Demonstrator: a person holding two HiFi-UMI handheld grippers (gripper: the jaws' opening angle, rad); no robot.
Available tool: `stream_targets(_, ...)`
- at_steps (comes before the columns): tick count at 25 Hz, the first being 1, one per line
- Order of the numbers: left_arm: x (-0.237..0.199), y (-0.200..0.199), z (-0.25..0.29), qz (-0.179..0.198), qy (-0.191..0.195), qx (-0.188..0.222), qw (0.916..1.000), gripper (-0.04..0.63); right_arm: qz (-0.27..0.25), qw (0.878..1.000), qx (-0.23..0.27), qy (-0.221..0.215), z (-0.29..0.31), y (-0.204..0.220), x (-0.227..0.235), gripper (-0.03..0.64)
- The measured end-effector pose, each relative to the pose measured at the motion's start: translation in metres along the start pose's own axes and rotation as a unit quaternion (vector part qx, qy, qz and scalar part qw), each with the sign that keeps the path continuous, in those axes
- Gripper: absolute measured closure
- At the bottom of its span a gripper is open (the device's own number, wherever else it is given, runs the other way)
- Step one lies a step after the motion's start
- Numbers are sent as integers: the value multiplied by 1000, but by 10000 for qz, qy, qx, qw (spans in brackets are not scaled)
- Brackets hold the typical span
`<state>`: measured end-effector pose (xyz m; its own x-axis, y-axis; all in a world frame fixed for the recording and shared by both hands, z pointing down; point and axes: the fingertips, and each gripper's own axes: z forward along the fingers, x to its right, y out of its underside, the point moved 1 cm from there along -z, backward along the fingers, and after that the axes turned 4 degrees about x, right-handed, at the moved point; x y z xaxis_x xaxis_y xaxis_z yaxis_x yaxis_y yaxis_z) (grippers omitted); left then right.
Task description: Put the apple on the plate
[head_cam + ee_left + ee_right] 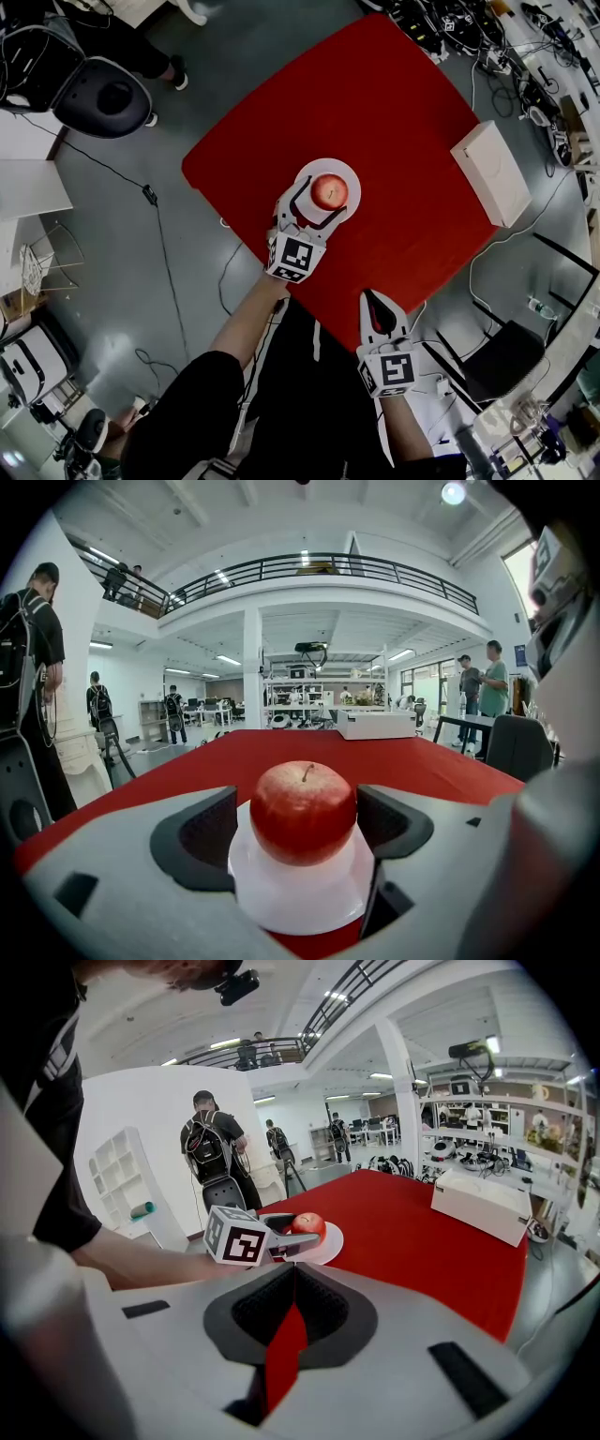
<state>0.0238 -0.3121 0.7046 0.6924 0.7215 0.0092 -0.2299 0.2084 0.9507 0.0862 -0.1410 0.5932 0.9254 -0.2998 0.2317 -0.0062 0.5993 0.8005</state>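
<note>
A red apple (329, 191) stands stem-up on a small white plate (349, 172) near the front-left corner of the red table (403, 103). My left gripper (326, 195) lies low at the plate with one jaw on each side of the fruit. In the left gripper view the apple (303, 810) rests on the plate (300, 897), and the dark pads (208, 838) flank it with thin gaps, so the left gripper (302, 829) is open. My right gripper (373, 302) hovers over the table's near edge, shut and empty. The right gripper view shows its jaws (293, 1274) pressed together.
A white box (492, 172) sits at the table's right edge. A black office chair (103, 94) and loose cables (150, 195) are on the grey floor to the left. Cluttered benches (553, 84) line the right side. People stand (211, 1162) in the background.
</note>
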Motion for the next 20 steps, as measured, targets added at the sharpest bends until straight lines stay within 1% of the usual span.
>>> stream_targets(13, 2, -11, -4, -54, -17, 129, 9999, 204, 8, 10000, 25, -45, -5, 1, 0, 606)
stream_targets(17, 2, -16, -9, 2, -16, 127, 9999, 204, 13, 10000, 57, -64, -6, 1, -3, 606)
stream_targets(20, 2, -18, -15, 74, -117, 131, 9998, 206, 28, 9999, 61, -78, -7, 3, -5, 606)
